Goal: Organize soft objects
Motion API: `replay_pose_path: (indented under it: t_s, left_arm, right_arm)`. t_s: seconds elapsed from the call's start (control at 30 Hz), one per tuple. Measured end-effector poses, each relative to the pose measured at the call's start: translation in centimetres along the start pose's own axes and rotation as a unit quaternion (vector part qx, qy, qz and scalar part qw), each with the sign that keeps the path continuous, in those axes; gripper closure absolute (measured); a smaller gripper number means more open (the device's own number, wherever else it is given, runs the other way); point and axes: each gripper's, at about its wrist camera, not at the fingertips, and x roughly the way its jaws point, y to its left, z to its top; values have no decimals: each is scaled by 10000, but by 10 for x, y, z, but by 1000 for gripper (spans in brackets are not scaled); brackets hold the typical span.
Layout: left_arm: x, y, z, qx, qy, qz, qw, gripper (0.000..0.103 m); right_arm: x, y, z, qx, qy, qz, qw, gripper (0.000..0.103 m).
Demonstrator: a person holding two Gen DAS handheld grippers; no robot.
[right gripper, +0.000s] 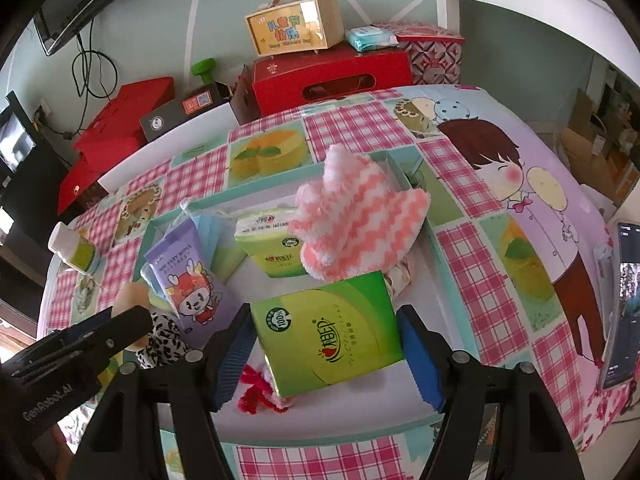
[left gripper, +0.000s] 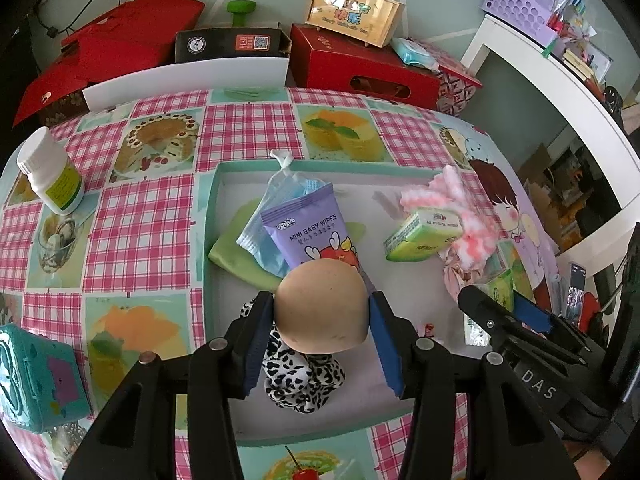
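Observation:
My left gripper (left gripper: 322, 312) is shut on a round beige soft bun (left gripper: 320, 304), held over the near part of the teal-rimmed tray (left gripper: 208, 220). Under it lies a black-and-white leopard scrunchie (left gripper: 304, 376). Farther back in the tray are a purple baby wipes pack (left gripper: 308, 232), a blue face mask (left gripper: 276, 200), a green cloth (left gripper: 236, 252), a green tissue pack (left gripper: 424, 234) and a pink-white fluffy cloth (right gripper: 352, 216). My right gripper (right gripper: 326, 344) is shut on a second green tissue pack (right gripper: 328, 336) above the tray's near right part, over a red-pink fuzzy item (right gripper: 256, 388).
A white pill bottle (left gripper: 50, 172) stands on the checked tablecloth at the left, a teal box (left gripper: 36, 380) at the near left. A phone (right gripper: 624, 300) lies at the table's right edge. Red boxes (left gripper: 360, 68) and a white shelf (left gripper: 560, 92) stand behind the table.

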Motion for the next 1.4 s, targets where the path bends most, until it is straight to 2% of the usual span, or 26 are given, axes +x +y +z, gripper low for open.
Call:
replay_pose_path:
  t_s: [0.27,0.4,0.57,0.67,0.73,0.77,0.8,0.83,0.97,1.03,1.27,1.4]
  left_arm:
    - [9,-2,-2,-29,193,-62,9998,52]
    - [6,-2,-2,-49,130,-62,9999,42]
    - [-4,0,0,-108,13,-96,9999,39]
    - [-13,3,0,-154,-132,-46,9998,32]
    - [-19,6,-2,-214,-211,-88,9995,30]
    - [-21,9,-4,-250,-225,-116,9994,26]
    - [-22,12,-6,-314,-238,-125,9991,15]
    - [-24,15,-9,-366,-277,-90,9989,10]
    - [-34,28,-23,-547,-433,181,9974,10]
    - [-39,35,-30,-626,-511,269,9964,9]
    - [-46,57,-59,-869,-644,744,9913,9]
    - [-54,63,-71,-857,-696,1015,9887,9]
  right_arm:
    - [11,0,-2,16,190,-43,9998,29]
    - [13,-1,-3,12,236,-91,9997,28]
    - [10,-1,-2,-16,189,-103,9998,28]
    - [6,0,-1,-36,148,-93,9998,28]
    - [5,2,-1,-56,145,-71,9999,23]
    - [5,2,-1,-63,144,-77,9998,16]
    - [4,3,-2,-56,135,-103,9998,11]
    - [4,3,-3,-51,138,-116,9998,10]
    - [3,4,-8,-75,172,-78,9998,9]
    - [1,4,-13,-106,190,-61,9997,0]
    - [-19,9,-31,-255,40,-17,9997,0]
    - [-25,16,-44,-444,96,-42,9990,0]
